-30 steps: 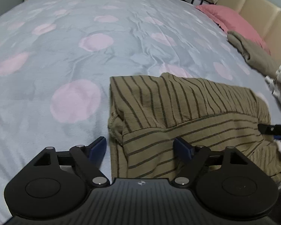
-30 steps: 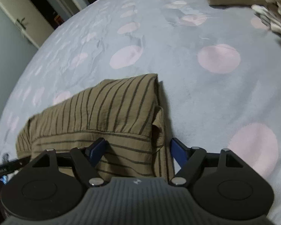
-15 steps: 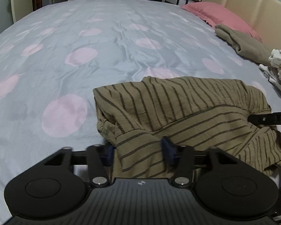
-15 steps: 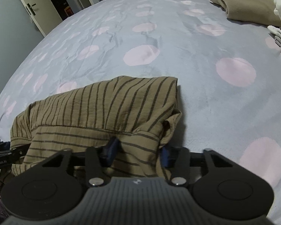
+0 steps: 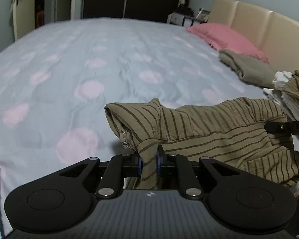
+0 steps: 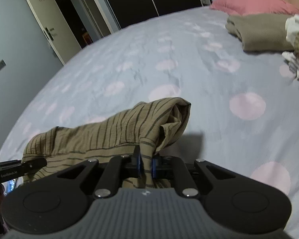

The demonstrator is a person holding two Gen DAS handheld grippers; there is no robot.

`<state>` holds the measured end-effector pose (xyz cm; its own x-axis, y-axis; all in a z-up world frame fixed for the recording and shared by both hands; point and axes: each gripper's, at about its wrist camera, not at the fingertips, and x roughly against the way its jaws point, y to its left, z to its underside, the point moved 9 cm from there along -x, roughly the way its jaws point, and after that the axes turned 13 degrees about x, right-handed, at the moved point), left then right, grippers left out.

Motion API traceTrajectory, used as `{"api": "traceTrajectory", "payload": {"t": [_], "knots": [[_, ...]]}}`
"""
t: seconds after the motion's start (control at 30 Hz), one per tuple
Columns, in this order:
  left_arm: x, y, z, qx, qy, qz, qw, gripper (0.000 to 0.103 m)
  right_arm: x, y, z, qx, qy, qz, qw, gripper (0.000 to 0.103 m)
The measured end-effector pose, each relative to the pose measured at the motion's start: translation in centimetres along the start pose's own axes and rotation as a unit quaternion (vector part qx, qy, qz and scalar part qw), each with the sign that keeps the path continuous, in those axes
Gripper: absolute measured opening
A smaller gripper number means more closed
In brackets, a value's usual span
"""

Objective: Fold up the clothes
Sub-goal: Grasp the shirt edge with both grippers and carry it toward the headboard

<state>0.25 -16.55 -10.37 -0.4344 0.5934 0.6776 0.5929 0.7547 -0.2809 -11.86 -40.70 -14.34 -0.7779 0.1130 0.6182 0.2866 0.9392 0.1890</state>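
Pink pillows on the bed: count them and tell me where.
1 pink pillow shows, lying at the head of the bed against the beige headboard, just beyond the folded olive garment. More may be hidden past the frame edge.

bed (image 5: 109,59) grey, pink dots | headboard (image 5: 269,25) beige | door (image 6: 49,29) cream

left gripper (image 5: 149,164): jaws clamped, cloth pinched | right gripper (image 6: 145,165): jaws clamped, cloth pinched
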Motion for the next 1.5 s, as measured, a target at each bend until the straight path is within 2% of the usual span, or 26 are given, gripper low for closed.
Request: {"api": "traceTrajectory", "payload": {"t": [0.23, 0.43, 0.63, 0.87, 0.97, 1.07, 1.3, 1.5], "knots": [[2.3, -4.1, -3.3, -0.031, -0.022, 0.035, 0.9987, 0.011, 4.3, -0.4, -3.7, 0.015, -0.046, 0.009, 0.999, 0.011], [2.9, -10.7, -7.2, -0.055, -0.034, 0.105, 0.9924, 0.011, 9.6, -4.0, -7.7, 0.009, -0.078, 0.007, 0.997, 0.011], [2.7, -21.2, -10.5, -0.098, -0.044, 0.192, 0.9755, 0.011, 17.7, -10.9, -12.9, 0.018, -0.104, 0.046, 0.993, 0.011], [1.2, -34.2, -12.8, -0.117, -0.040, 0.280, 0.9518, 0.011, 26.7, -20.7, -17.8, 0.010, -0.123, 0.097, 0.988, 0.011], [0.2, -39.0, -12.8, -0.129, -0.039, 0.304, 0.9430, 0.011, 29.7, -24.7, -19.1, -0.003, -0.130, 0.112, 0.985, 0.011], [-1.4, -42.0, -12.0, -0.132, -0.021, 0.320, 0.9380, 0.011, 31.9, -28.4, -19.9, -0.014, -0.131, 0.125, 0.983, 0.011], [-5.1, -48.4, -9.6, -0.149, 0.021, 0.349, 0.9249, 0.011, 33.4, -36.8, -19.2, -0.040, -0.110, 0.154, 0.981, 0.011], [-8.7, -50.1, -7.7, -0.151, 0.045, 0.339, 0.9275, 0.011, 31.0, -42.6, -16.8, -0.070, -0.107, 0.142, 0.982, 0.011]]}}
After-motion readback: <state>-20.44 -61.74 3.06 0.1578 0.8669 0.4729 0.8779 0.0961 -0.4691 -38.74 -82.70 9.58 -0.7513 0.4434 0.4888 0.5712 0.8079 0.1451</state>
